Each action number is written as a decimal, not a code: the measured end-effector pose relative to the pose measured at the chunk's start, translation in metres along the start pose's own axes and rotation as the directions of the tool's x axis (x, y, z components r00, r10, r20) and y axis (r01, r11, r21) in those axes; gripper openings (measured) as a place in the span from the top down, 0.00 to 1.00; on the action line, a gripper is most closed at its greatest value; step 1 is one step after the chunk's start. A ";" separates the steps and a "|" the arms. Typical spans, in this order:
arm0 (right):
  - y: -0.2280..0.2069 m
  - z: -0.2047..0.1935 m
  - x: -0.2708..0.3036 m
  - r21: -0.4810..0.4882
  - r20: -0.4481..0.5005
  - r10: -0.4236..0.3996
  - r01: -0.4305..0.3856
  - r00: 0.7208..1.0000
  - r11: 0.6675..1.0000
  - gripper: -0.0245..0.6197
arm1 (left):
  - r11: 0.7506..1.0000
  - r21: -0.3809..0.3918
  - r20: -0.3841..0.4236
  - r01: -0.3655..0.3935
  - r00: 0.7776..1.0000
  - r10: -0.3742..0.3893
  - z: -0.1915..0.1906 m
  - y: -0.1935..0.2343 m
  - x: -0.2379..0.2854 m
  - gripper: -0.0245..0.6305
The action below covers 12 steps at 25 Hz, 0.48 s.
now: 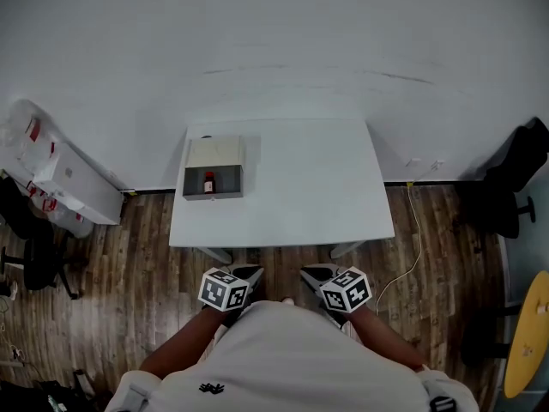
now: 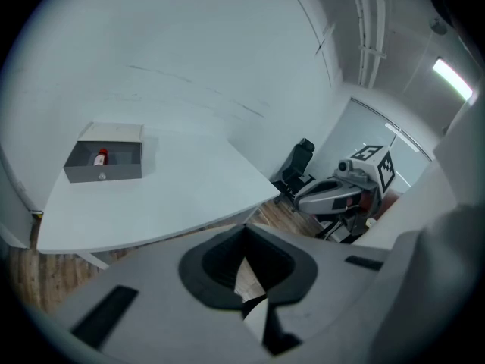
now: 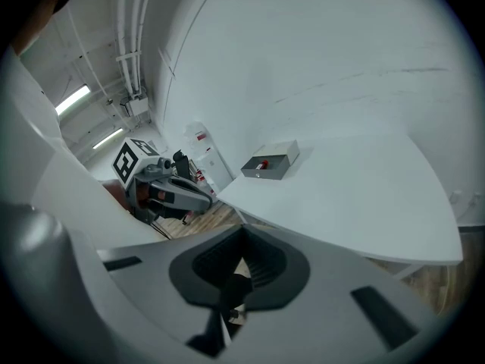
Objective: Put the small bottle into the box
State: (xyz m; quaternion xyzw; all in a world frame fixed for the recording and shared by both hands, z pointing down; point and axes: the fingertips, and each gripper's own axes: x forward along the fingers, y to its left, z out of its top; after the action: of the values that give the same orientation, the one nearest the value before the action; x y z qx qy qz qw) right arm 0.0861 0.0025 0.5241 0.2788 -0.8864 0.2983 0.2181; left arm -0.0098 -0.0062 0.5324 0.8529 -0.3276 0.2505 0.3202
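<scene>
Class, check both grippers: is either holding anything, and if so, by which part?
Nothing is held. The left gripper and right gripper are both shut on nothing, back from the table. The small bottle is in the box.

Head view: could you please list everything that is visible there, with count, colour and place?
table: 1, white, centre, against the white wall
box: 1, grey, open, on the table's far left corner
small bottle: 1, red, inside the box
office chairs: 2, black, one at the right edge, one at the left edge
wrapped items: a pile, white with red marks, left of the table
cable: 1, pale, on the wooden floor right of the table
round board: 1, yellow, lower right edge
left hand-held gripper: 1, grey with a black-and-white marker cube, shut, empty, in front of the table
right hand-held gripper: 1, same colours, shut, empty, beside it
person's shirt: 1, pale, bottom centre
</scene>
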 end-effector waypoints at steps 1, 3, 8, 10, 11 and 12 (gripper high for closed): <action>0.001 0.000 0.000 -0.002 0.000 0.001 -0.001 1.000 1.000 0.95 | 1.000 -0.001 0.002 0.001 1.000 -0.001 0.000 0.000 0.000 0.95; 0.002 0.000 0.000 -0.008 0.001 0.002 -0.002 1.000 1.000 0.95 | 1.000 -0.001 0.004 0.002 1.000 -0.002 0.001 0.000 -0.001 0.95; 0.003 0.002 0.000 -0.018 0.001 0.003 -0.003 1.000 1.000 0.95 | 1.000 0.004 -0.003 0.000 1.000 0.000 -0.001 0.000 -0.002 0.95; 0.004 0.001 0.001 -0.024 0.000 0.005 -0.005 1.000 1.000 0.95 | 1.000 0.005 -0.008 -0.002 1.000 0.002 -0.002 0.001 -0.003 0.95; 0.004 0.000 0.001 -0.027 -0.001 0.005 -0.005 1.000 1.000 0.95 | 1.000 0.003 -0.008 -0.004 1.000 0.004 -0.003 0.001 -0.002 0.95; 0.004 -0.001 0.001 -0.027 -0.003 0.006 -0.006 1.000 1.000 0.95 | 1.000 -0.001 -0.008 -0.004 1.000 0.004 -0.005 0.002 -0.002 0.95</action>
State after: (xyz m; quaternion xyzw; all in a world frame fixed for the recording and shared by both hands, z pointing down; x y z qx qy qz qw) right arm 0.0829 0.0052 0.5237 0.2728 -0.8910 0.2871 0.2221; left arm -0.0132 -0.0032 0.5349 0.8510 -0.3283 0.2545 0.3214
